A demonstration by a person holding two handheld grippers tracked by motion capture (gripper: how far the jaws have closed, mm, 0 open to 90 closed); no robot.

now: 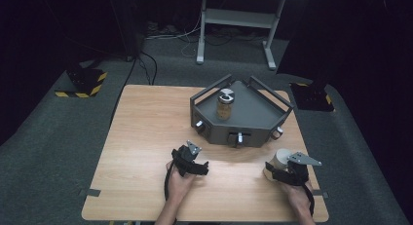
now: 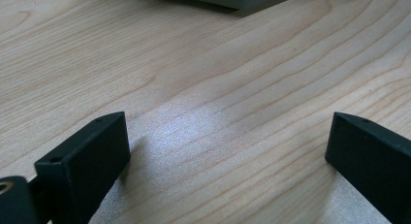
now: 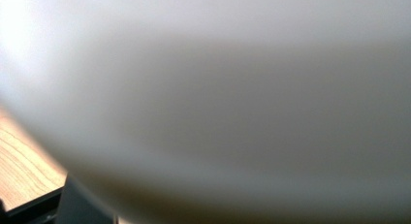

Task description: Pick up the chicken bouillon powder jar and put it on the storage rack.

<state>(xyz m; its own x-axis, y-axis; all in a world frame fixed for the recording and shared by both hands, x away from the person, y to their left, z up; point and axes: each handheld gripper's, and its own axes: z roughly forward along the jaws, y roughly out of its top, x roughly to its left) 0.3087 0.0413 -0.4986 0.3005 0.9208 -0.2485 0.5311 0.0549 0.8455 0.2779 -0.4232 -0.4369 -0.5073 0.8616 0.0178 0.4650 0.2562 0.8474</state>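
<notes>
Clamped in the right tool (image 1: 276,172), lower right, a pale cup (image 1: 281,161) is not yet moved to the tray (image 1: 263,119); the left tool (image 2: 228,151) is kept apart and empty.

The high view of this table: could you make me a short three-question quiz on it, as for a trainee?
1. True or false: the left gripper holds the jar.
2. Which thing is the right gripper shut on?
A. the jar
B. the cup
C. a spoon
3. Fill the gap: the jar stands inside the grey ____.

Key
1. False: its jaws are open over bare table, with nothing between them.
2. B: the pale cup sits between its jaws near the table's front right corner.
3. Tray.
</notes>
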